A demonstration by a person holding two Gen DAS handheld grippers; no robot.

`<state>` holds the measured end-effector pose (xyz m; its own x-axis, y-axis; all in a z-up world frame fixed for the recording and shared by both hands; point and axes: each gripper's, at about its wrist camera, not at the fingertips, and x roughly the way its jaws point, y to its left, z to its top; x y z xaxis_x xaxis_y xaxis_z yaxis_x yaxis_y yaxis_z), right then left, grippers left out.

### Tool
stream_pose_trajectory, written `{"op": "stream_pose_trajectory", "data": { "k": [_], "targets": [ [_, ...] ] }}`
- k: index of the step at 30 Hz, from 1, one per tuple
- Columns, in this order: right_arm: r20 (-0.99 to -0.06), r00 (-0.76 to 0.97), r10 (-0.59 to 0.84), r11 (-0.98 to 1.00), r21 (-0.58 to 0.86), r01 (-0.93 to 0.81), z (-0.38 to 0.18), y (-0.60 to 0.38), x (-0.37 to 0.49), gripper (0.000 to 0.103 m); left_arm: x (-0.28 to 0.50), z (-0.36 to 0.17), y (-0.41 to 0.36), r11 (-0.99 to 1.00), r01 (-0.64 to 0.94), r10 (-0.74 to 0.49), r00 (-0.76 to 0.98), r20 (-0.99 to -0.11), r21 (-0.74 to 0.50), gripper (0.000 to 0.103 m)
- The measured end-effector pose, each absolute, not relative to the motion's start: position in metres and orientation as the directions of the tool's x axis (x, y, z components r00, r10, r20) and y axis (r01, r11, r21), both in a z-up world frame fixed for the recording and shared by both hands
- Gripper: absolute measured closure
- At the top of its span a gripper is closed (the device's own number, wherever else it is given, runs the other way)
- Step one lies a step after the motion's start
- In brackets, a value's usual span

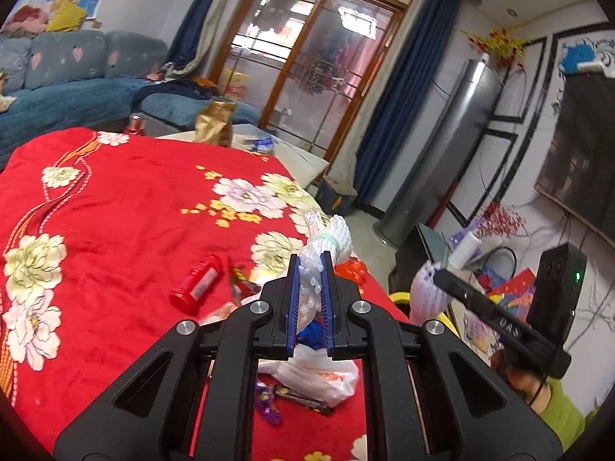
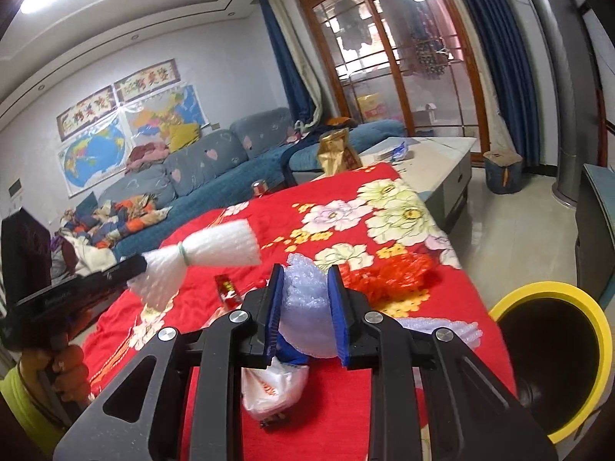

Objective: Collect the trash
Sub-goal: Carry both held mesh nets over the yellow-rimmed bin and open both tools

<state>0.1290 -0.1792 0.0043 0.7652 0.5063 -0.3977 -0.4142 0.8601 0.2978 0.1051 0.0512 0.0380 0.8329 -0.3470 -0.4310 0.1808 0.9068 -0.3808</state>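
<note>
Our left gripper (image 1: pixel 310 269) has its jaws squeezed tight on a white foam bundle (image 1: pixel 328 240) above the red blanket (image 1: pixel 115 192). Our right gripper (image 2: pixel 305 282) pinches bubble wrap (image 2: pixel 303 307), beside the yellow bin (image 2: pixel 553 361).

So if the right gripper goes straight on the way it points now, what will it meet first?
Probably the red mesh wrapper on the red floral cloth, just past the bubble wrap held in the right gripper. Depth is unclear in this fisheye view, so it might pass just above.
</note>
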Motion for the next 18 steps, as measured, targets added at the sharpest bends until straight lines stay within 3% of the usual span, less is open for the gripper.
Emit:
{"op": "stream_pose_trajectory", "data": {
  "k": [18],
  "targets": [
    [-0.37,0.84,0.397,0.894,0.361,-0.264,0.004,-0.259,0.146,0.081,0.125,0.023,-0.034,0.901,0.319,-0.43,0.745,-0.51,-0.294,0.097]
  ]
}}
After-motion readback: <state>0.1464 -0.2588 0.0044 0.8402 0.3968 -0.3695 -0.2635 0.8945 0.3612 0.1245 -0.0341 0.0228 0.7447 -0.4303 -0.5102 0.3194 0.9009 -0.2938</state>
